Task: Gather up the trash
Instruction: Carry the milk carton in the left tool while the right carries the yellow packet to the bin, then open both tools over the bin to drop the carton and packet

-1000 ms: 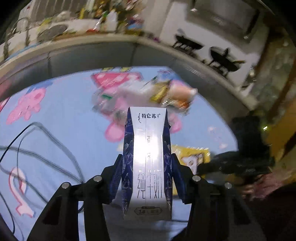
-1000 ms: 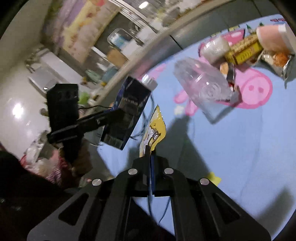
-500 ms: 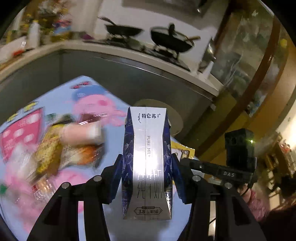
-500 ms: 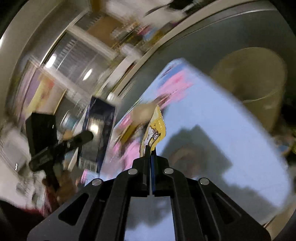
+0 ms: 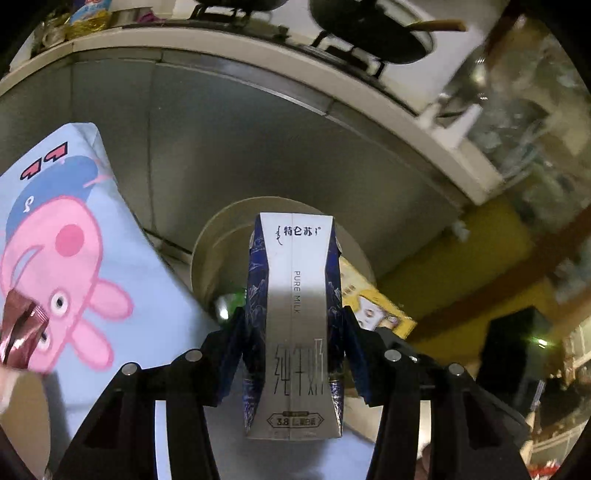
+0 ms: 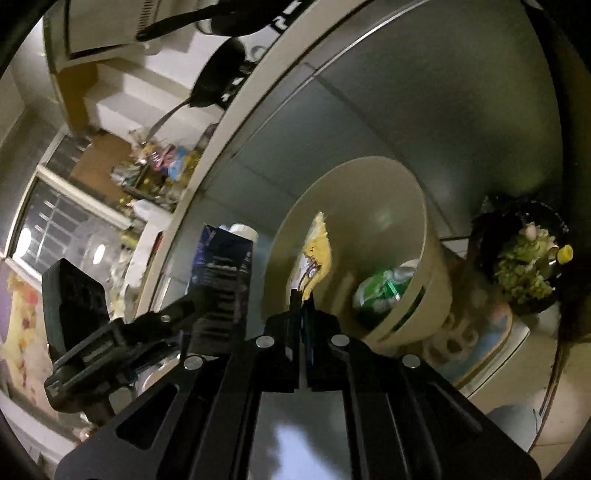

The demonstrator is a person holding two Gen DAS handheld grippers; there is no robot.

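Our right gripper (image 6: pixel 303 308), jaws opening on the yellow wrapper (image 6: pixel 317 258), was nearer the bin (image 6: pixel 424 236), whose mouth lay just ahead. Our left gripper (image 5: pixel 293 332) clamped the milk carton (image 5: pixel 295 317) lengthwise, the bin just beyond it.

this is a home kitchen. in the left wrist view a pale countertop (image 5: pixel 258 55) curves across the top, from about ten o'clock to two o'clock, with grey cabinet fronts (image 5: pixel 221 147) below it. a dark wok (image 5: pixel 373 33) sits on the stove at about one o'clock. in the right wrist view a black pan (image 6: pixel 218 77) rests on the same counter at eleven o'clock, and bright food packets (image 6: pixel 162 166) crowd it at ten o'clock. a beige waste bin (image 6: pixel 369 229) stands by the cabinets, near centre. a cartoon pig cloth (image 5: pixel 74 258) lies at nine o'clock in the left view, a domestic touch.
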